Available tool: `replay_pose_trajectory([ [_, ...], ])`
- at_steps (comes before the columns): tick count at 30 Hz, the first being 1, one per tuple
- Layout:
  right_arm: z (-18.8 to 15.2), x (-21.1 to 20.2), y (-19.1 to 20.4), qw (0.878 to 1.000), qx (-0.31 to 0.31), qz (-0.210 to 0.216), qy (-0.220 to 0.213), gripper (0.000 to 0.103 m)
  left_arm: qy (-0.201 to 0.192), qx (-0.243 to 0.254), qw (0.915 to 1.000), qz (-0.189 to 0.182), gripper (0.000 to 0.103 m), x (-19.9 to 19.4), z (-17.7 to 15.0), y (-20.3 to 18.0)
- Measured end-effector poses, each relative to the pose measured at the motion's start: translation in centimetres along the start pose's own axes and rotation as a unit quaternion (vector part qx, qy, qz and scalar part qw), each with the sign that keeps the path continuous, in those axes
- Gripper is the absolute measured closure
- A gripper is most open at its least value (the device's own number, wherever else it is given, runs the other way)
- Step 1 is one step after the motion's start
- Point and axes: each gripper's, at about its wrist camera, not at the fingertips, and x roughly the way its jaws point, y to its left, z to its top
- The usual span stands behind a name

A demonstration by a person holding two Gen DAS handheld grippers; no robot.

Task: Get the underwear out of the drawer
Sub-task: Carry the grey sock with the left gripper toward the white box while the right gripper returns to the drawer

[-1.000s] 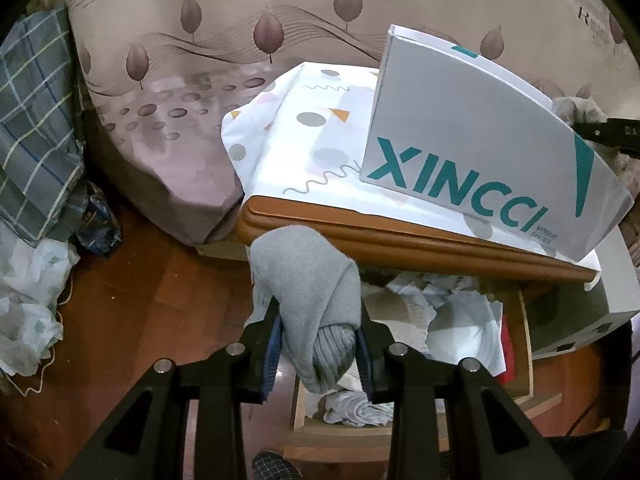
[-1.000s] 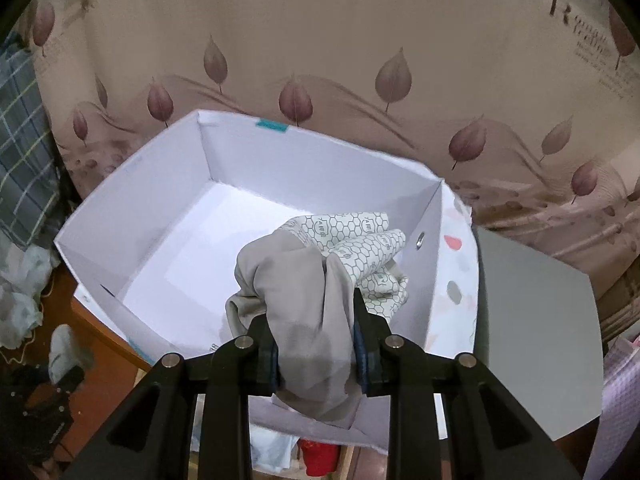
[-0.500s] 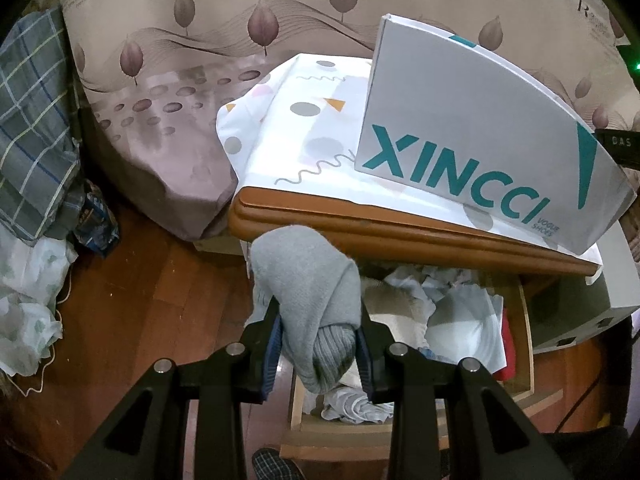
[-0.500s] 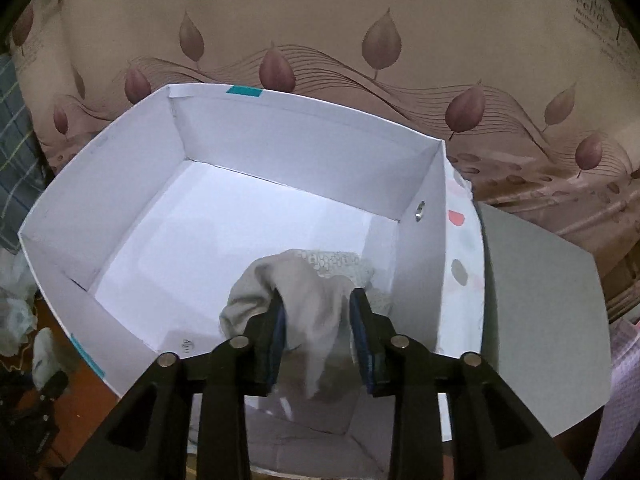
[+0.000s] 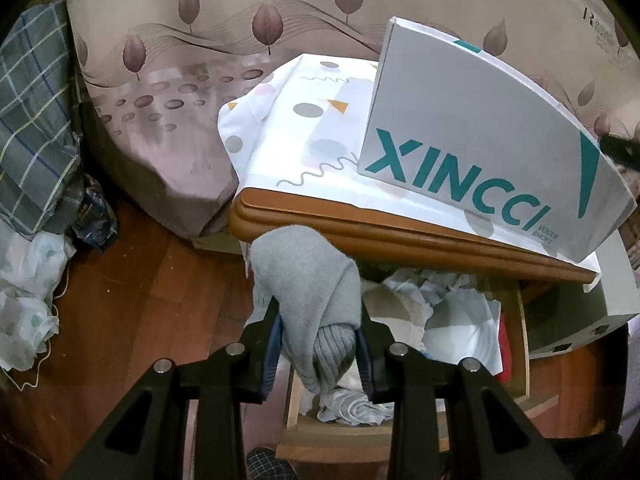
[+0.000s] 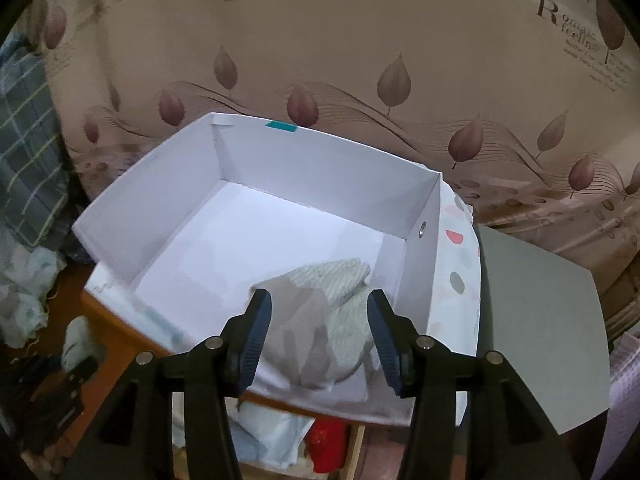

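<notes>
My left gripper (image 5: 319,350) is shut on a grey knitted garment (image 5: 310,280), held above the open wooden drawer (image 5: 516,332) full of crumpled clothes. The white shoe box (image 5: 480,152) with teal lettering stands on the cabinet top beyond. In the right wrist view, my right gripper (image 6: 318,338) hangs over the near right corner of the shoe box (image 6: 168,184) and its jaws are opening. A beige and white patterned underwear bundle (image 6: 324,304) lies on the box floor between the fingers, free of the pads.
A patterned white cloth (image 5: 304,132) covers the cabinet top under the box. A grey box lid (image 6: 536,320) lies to the box's right. A leaf-print bedspread (image 5: 168,120) fills the back. Plaid fabric (image 5: 32,128) and plastic bags (image 5: 24,288) lie at the left on the wooden floor.
My right gripper lowered the underwear bundle into the box, then spread its jaws and let it go. The left gripper kept still with the grey garment.
</notes>
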Motion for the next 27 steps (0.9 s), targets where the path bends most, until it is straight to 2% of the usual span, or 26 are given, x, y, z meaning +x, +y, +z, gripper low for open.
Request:
replay_pose_trajectory([
  [10, -6.7, -4.2, 0.7, 0.999, -0.015, 0.032, -0.006, 0.051, -0.009, 0.003, 1.0, 0.003, 0.071, -0.2, -0.1, -0.4],
  [14, -9.9, -4.0, 1.7, 0.998, -0.032, 0.052, 0.012, 0.047, -0.009, 0.007, 0.9999, 0.0, 0.071, -0.3, -0.1, -0.7],
  [21, -15.3, 2.4, 5.5, 0.987, -0.08, 0.092, 0.106, 0.047, -0.018, 0.019, 0.9997, -0.004, 0.071, -0.7, 0.0, -1.0],
  [27, -17.8, 7.2, 7.4, 0.977, -0.086, 0.107, 0.165, 0.047, -0.015, 0.012, 0.9998, -0.006, 0.071, -0.7, 0.0, -0.7],
])
